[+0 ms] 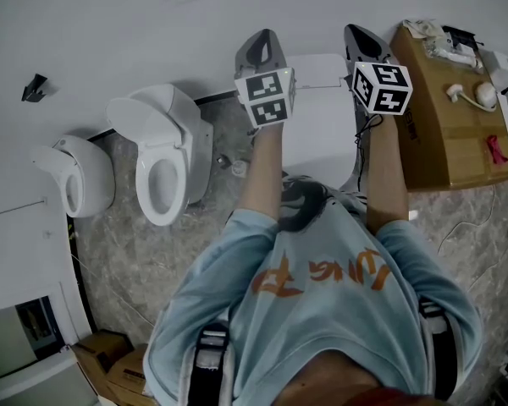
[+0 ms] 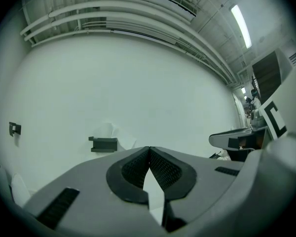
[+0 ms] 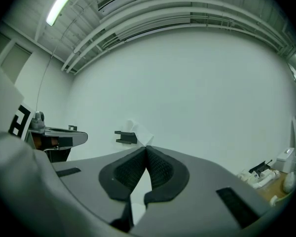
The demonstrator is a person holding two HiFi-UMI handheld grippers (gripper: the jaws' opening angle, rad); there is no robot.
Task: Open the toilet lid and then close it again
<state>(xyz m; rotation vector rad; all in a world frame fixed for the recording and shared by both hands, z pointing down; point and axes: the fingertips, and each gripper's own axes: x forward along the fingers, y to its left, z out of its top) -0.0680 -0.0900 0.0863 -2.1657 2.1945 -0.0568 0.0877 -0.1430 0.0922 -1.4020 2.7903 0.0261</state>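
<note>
A white toilet with its lid (image 1: pixel 320 134) down stands straight ahead of the person, between the two outstretched arms. My left gripper (image 1: pixel 261 37) is held level above the toilet's left side and points at the white wall; its jaws are shut with nothing between them (image 2: pixel 149 150). Over the toilet's right side my right gripper (image 1: pixel 361 32) is also level and shut on nothing (image 3: pixel 146 150). Neither gripper touches the lid. Each gripper view shows the other gripper at its edge.
A second toilet (image 1: pixel 162 159) with its lid raised stands to the left, and another white fixture (image 1: pixel 74 176) further left. A brown box (image 1: pixel 447 125) with small items on top is at the right. A black bracket (image 2: pixel 103 143) hangs on the wall ahead.
</note>
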